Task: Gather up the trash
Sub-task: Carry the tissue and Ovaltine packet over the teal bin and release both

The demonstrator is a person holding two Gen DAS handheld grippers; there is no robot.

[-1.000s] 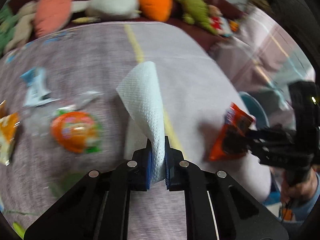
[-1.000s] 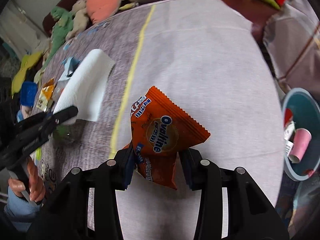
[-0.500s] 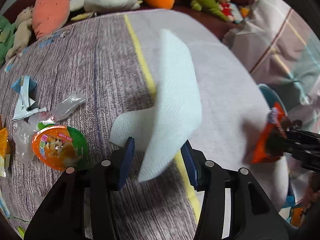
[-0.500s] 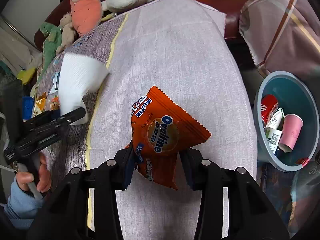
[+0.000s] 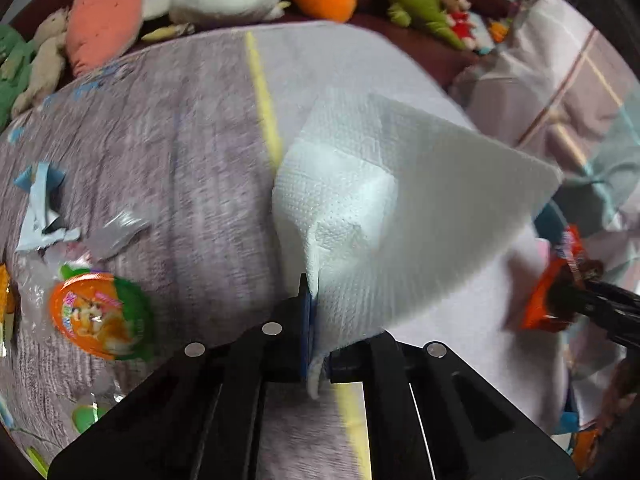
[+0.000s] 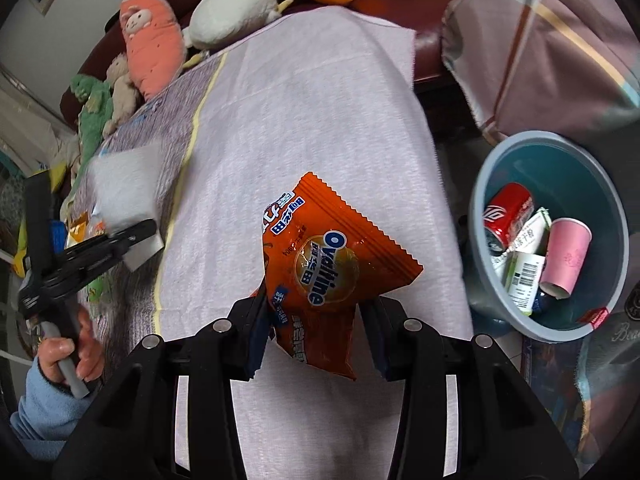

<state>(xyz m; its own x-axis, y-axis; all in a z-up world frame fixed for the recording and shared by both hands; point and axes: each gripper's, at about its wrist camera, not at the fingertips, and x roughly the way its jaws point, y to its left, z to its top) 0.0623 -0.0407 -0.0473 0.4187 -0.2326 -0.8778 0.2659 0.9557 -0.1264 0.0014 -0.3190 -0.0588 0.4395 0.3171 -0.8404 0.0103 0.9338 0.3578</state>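
Over table: left gripper [image 5: 316, 344] just re-closed, pinching limp paper towel [image 5: 400, 208] corner; right gripper [image 6: 316, 332] clamps light, crinkly Ovaltine packet [image 6: 332, 268] low.

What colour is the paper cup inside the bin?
Pink. The paper cup lies in the blue-grey bin, seen best in the right wrist view.

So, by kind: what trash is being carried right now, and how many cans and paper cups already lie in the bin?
Paper towel, carried: 1
Snack packet, carried: 1
Can, in the bin: 1
Paper cup, in the bin: 1
Total: 4
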